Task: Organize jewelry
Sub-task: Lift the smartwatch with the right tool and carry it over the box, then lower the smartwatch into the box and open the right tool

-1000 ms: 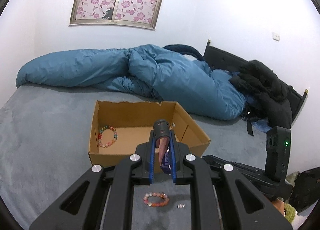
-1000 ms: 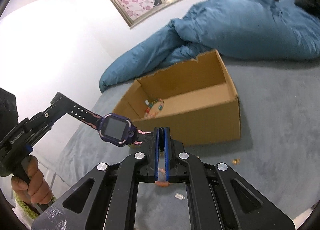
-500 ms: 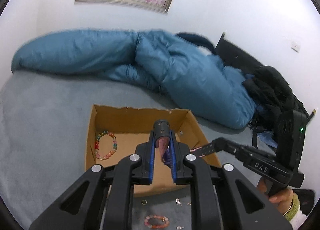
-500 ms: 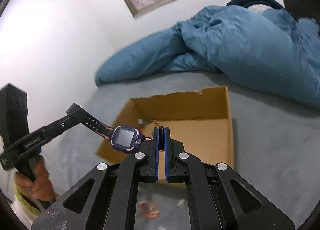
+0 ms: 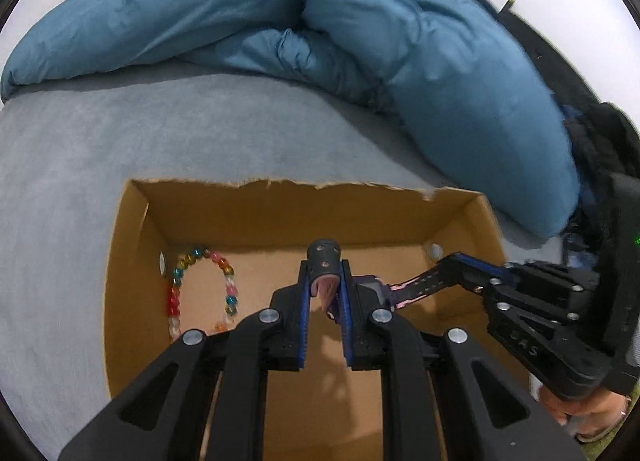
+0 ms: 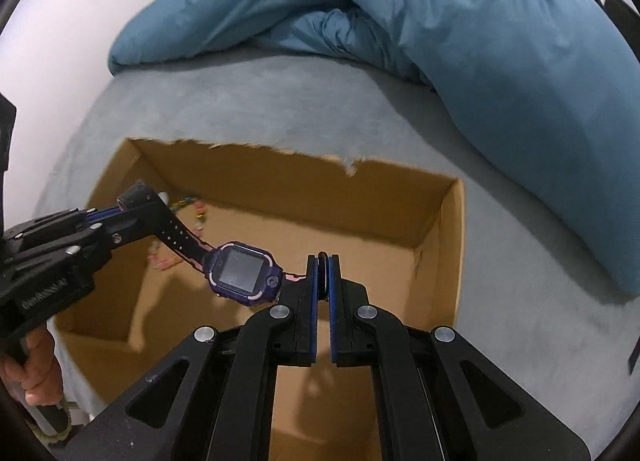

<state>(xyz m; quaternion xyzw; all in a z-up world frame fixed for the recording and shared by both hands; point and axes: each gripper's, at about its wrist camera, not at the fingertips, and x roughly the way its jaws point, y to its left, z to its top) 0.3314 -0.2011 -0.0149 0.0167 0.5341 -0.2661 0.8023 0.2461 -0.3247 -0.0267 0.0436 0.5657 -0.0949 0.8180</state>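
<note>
Two grippers held one watch point(image 6: 243, 275) between them, stretched out like a little bridge. The left gripper point(image 5: 325, 293) was clamped on one end of the strap, with the pink inside of the band showing between its fingers point(image 5: 305, 301). The right gripper point(image 6: 323, 281) was squeezed almost fully closed on the other strap end. The purple watch face hung just to the left of the right gripper's fingertips.

Both grippers pointed steeply down over the open cardboard box point(image 6: 456, 245). The watch hung above the brown floor of the box, below the fingers and not touching it. A colourful bead bracelet point(image 5: 200, 293) lay on the box floor, off to the left of the left gripper's fingers, near the side wall.

I thought the job now was to set the watch down inside the box. To do it well, both hands should go lower together so the strap stays straight. The watch should land on the bare floor, to the right of the bracelet and clear of the walls. Then both grippers should let go at nearly the same time, so it does not flip over.
</note>
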